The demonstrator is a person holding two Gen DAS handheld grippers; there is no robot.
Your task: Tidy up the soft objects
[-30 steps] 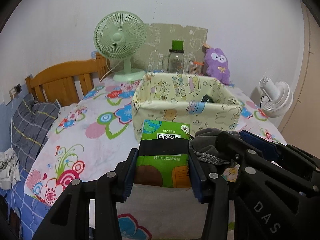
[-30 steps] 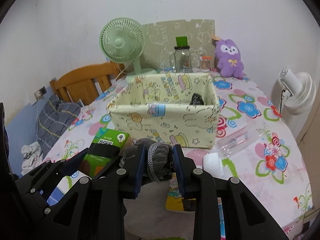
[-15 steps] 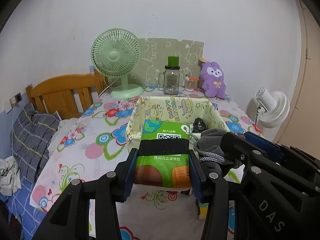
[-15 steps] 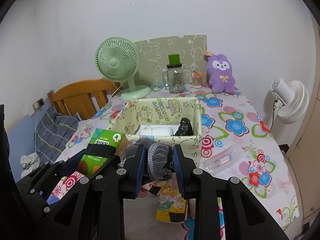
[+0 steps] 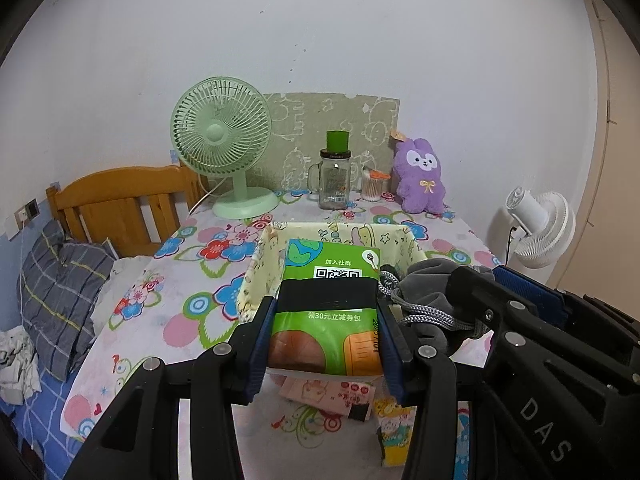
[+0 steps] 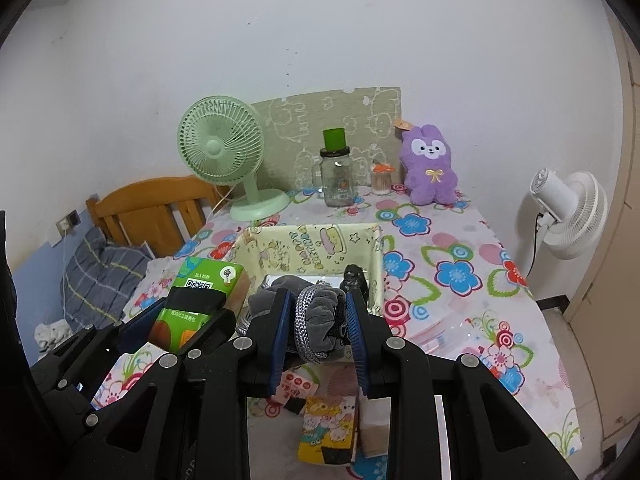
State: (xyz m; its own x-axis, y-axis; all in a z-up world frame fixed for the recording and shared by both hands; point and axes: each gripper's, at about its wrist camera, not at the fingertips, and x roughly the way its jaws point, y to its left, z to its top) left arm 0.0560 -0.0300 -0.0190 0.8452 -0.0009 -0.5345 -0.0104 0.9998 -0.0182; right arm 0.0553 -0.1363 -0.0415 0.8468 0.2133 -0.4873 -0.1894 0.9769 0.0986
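My left gripper (image 5: pixel 326 312) is shut on a green tissue pack (image 5: pixel 330 300) with a black band, held above the table. Beside it on the right, my right gripper (image 6: pixel 318 316) is shut on a bunched grey cloth pouch (image 6: pixel 320 320) with a woven cord. Both hang over the near wall of the pale yellow cartoon-print fabric bin (image 6: pixel 308 246), also seen in the left wrist view (image 5: pixel 260 264). Inside the bin lie a dark small object (image 6: pixel 354 276) and something white. A purple plush toy (image 6: pixel 430 170) sits at the far edge of the table.
A green desk fan (image 6: pixel 222 156), a glass jar with a green lid (image 6: pixel 336 176) and a small swab holder (image 6: pixel 380 178) stand at the back. Small printed packets (image 6: pixel 326 428) lie on the flowered tablecloth below the grippers. A white fan (image 6: pixel 568 216) stands right, a wooden bed (image 5: pixel 120 204) left.
Both grippers have risen with their loads and now look down into the bin. The bin's inside and the packets on the table have come into view.
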